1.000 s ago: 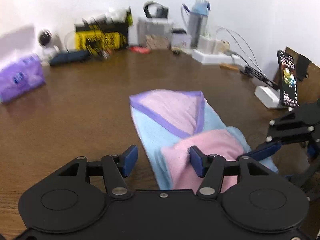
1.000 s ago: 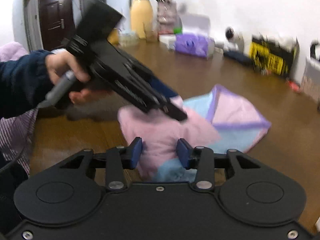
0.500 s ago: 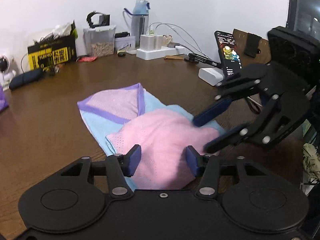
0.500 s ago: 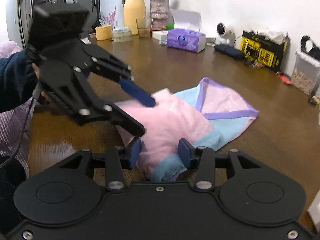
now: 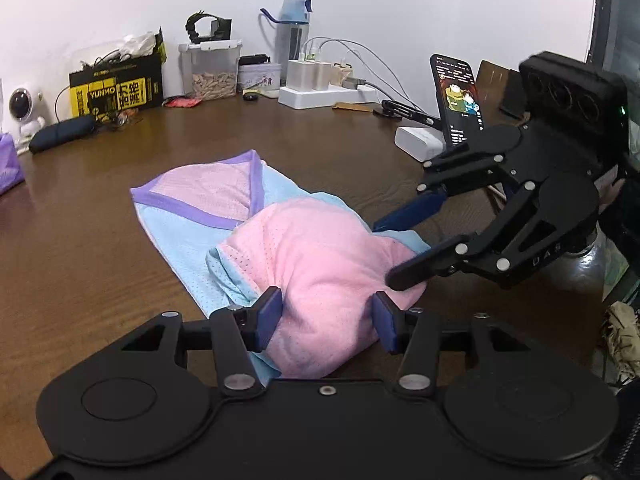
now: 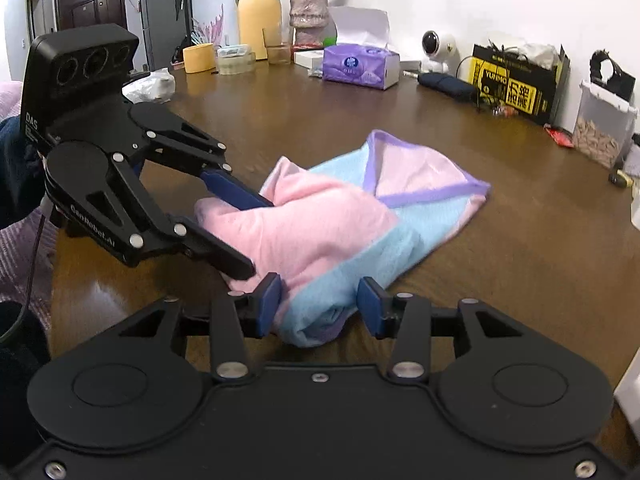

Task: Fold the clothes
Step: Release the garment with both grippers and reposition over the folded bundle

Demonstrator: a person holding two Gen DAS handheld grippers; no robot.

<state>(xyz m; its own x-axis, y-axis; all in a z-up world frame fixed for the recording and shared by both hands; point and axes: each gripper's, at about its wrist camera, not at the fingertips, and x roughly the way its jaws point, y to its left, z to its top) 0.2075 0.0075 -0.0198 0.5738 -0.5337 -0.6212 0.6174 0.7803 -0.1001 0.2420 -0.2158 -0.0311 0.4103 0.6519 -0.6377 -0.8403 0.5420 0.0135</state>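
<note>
While both hand-held grippers (image 5: 327, 316) (image 6: 319, 304) gape around the garment (image 5: 320, 264), a phone (image 5: 458, 100) stands beyond.

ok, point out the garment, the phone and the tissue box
garment (image 5: 320, 256), left wrist view, pink folded top layer
phone (image 5: 458, 96), left wrist view, lit screen
tissue box (image 6: 358, 66), right wrist view, purple front face

I work at a dark brown wooden table (image 5: 100, 240) pushed against a plain white wall (image 5: 400, 8). Clutter lines its far edge along the wall. Across the room stands a dark wooden door (image 6: 90, 10).
</note>
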